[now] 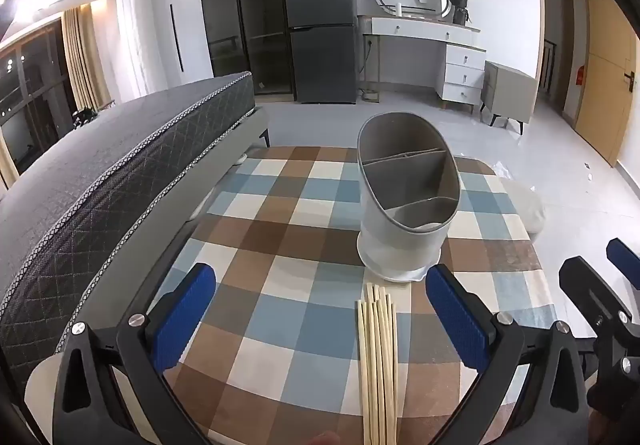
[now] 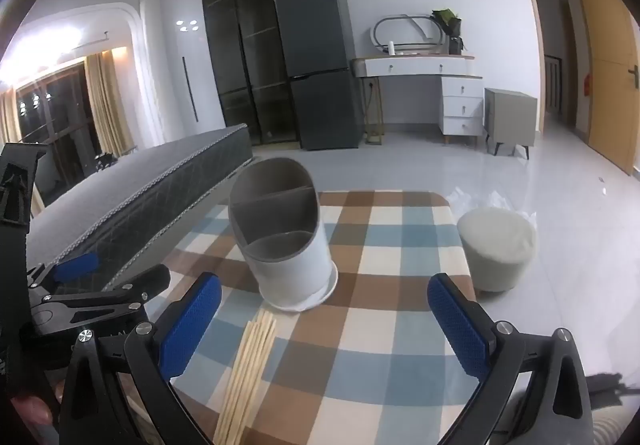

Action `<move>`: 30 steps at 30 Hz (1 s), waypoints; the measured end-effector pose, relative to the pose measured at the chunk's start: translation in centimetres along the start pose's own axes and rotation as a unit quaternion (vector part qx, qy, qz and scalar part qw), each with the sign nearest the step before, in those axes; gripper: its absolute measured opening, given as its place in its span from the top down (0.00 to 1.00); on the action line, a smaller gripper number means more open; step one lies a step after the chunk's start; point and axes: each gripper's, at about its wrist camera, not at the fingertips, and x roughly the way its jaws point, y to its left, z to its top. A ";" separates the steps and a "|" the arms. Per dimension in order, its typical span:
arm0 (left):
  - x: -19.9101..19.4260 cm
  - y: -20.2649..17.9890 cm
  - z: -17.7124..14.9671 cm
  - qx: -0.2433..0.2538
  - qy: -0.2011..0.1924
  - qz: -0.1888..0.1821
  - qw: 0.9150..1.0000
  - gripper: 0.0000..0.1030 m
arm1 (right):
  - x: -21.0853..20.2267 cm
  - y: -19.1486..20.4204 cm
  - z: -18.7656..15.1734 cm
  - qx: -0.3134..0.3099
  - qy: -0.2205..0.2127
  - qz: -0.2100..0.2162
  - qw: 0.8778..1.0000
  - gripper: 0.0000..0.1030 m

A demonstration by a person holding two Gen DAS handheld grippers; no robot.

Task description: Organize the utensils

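Note:
A bundle of several pale wooden chopsticks lies on the checked tablecloth, pointing at a grey-and-white utensil holder with empty compartments. My left gripper is open and empty above the table; the chopsticks lie between its blue pads, nearer the right one. In the right wrist view my right gripper is open and empty; the chopsticks lie just inside its left pad, with the holder ahead. The left gripper shows at that view's left edge.
A dark bed runs along the table's left side. A round pale stool stands off the table's right edge. A fridge, a white dresser and a door stand far back.

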 end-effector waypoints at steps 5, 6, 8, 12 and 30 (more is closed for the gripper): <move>-0.5 -0.8 -0.3 0.000 -0.006 0.002 1.000 0.01 | 0.0 0.0 0.0 0.001 -0.006 0.001 1.000 0.00; 0.0 -0.5 -0.1 -0.007 0.008 -0.009 1.000 0.01 | 0.0 0.0 0.0 0.001 -0.006 0.001 1.000 0.00; 0.0 -0.1 -0.1 -0.009 0.009 -0.017 1.000 0.01 | -0.1 0.0 0.0 0.001 -0.006 0.001 1.000 0.00; -0.1 0.0 -0.1 -0.006 0.009 -0.020 1.000 0.01 | 0.2 0.0 0.3 0.001 0.002 0.007 1.000 0.00; -0.4 0.3 0.1 -0.012 0.011 -0.028 0.999 0.01 | 0.1 -0.4 -0.1 0.012 -0.005 0.010 1.000 0.00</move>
